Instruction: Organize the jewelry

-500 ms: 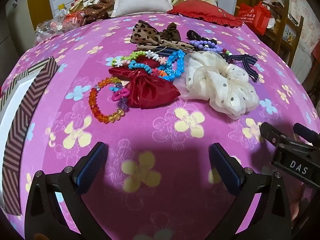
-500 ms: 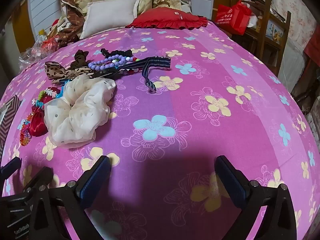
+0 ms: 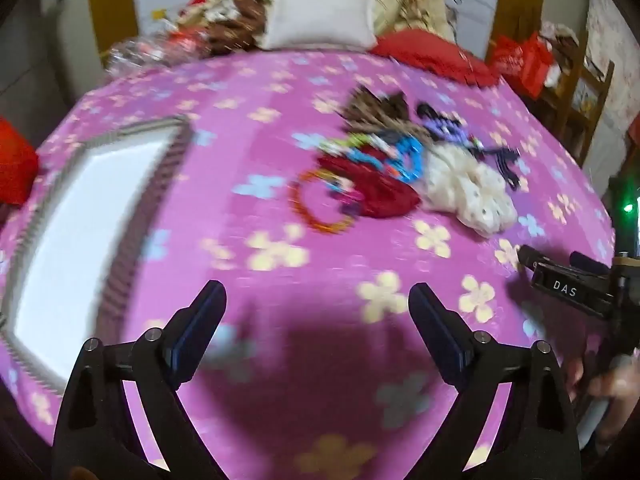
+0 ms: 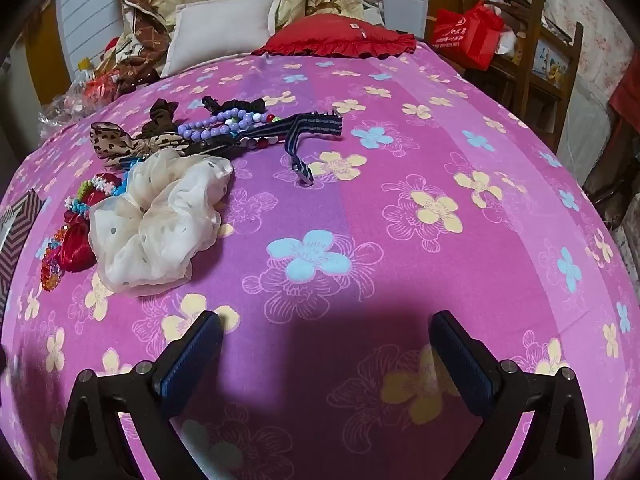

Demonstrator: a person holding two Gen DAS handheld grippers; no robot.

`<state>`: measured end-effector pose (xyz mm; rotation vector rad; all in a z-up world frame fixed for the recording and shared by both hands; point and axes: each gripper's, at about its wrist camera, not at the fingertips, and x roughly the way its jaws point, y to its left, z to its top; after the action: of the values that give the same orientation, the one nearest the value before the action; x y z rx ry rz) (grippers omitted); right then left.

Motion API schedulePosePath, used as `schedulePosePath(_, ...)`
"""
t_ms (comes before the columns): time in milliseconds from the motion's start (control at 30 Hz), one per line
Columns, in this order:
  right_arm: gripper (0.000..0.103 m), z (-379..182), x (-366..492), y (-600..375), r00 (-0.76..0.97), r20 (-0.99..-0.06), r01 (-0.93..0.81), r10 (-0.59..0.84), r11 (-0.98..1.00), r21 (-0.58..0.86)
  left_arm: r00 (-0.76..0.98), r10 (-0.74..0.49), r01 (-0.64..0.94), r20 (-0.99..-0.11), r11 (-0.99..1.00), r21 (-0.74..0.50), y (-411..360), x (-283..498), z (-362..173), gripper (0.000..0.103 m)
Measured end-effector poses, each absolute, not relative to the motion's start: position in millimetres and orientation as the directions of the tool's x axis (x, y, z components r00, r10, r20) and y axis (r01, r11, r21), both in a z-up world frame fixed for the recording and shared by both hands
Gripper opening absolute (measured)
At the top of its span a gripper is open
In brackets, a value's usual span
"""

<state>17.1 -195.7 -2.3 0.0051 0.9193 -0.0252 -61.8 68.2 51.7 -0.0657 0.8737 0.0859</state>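
Box [image 3: 80, 216] shifted inward; rectangular, zigzag-rimmed.

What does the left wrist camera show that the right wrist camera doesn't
Only the left wrist view shows the whole white box with its zigzag-patterned rim, plus the right gripper from the side and the open left gripper. Only the right wrist view shows its own open fingers and the striped strap sharply. Both share the cream scrunchie, the red pouch, the bead bracelets and the pink flowered bedspread.
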Motion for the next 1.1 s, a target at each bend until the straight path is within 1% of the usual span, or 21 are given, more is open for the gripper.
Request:
schedulePosePath(33, 0.086, 2, 12, -195, 0.609, -0.793, 0.031, -0.02, 1.0, -0.002, 0.646, 0.061, -0.119, -0.761, 0.993, -0.021, 75, -68, 56, 0.093)
schedulePosePath(67, 0.072, 4, 5, -190, 0.614, -0.789, 0.042, -0.019, 0.999, 0.009, 0.653, 0.069, -0.132, -0.754, 0.991, -0.023, 83, -74, 61, 0.093)
schedulePosePath(100, 0.07, 6, -1, -188, 0.614, -0.79, 0.048, -0.004, 0.998, 0.033, 0.659, 0.073, -0.14, -0.749, 0.99, -0.027, 90, -81, 64, 0.093)
schedulePosePath(233, 0.07, 21, -33, -175, 0.637, -0.751, 0.007, 0.176, 0.972, 0.234, 0.664, 0.074, -0.142, -0.744, 0.989, -0.028, 107, -98, 69, 0.093)
schedulePosePath(333, 0.07, 28, -46, -162, 0.615, -0.724, -0.024, 0.311, 0.926, 0.378, 0.671, 0.077, -0.139, -0.738, 0.99, -0.023, 111, -106, 70, 0.093)
schedulePosePath(400, 0.07, 31, -52, -150, 0.601, -0.722, -0.037, 0.343, 0.915, 0.403, 0.67, 0.076, -0.131, -0.739, 0.991, -0.017, 113, -110, 71, 0.093)
schedulePosePath(467, 0.07, 31, -55, -135, 0.58, -0.746, -0.053, 0.328, 0.929, 0.367, 0.674, 0.08, -0.131, -0.735, 0.991, -0.012, 115, -116, 72, 0.093)
schedulePosePath(500, 0.07, 31, -57, -128, 0.583, -0.755, -0.058, 0.301, 0.942, 0.331, 0.676, 0.083, -0.132, -0.732, 0.991, -0.01, 117, -118, 73, 0.093)
schedulePosePath(533, 0.07, 32, -60, -119, 0.597, -0.765, -0.055, 0.242, 0.964, 0.262, 0.677, 0.087, -0.133, -0.731, 0.991, -0.004, 118, -120, 73, 0.093)
schedulePosePath(600, 0.07, 32, -66, -114, 0.632, -0.76, -0.04, 0.152, 0.986, 0.164, 0.675, 0.092, -0.133, -0.732, 0.991, 0.002, 121, -121, 75, 0.093)
schedulePosePath(700, 0.07, 34, -73, -108, 0.667, -0.74, -0.038, 0.082, 0.996, 0.076, 0.673, 0.097, -0.138, -0.734, 0.99, 0.004, 124, -121, 75, 0.093)
schedulePosePath(800, 0.07, 37, -74, -110, 0.678, -0.732, -0.055, 0.064, 0.998, 0.036, 0.67, 0.098, -0.14, -0.736, 0.99, 0.004, 125, -120, 75, 0.093)
schedulePosePath(1100, 0.07, 27, -74, -106, 0.663, -0.746, -0.089, 0.068, 0.996, 0.012, 0.649, 0.096, -0.115, -0.755, 0.993, 0.027, 114, -117, 66, 0.093)
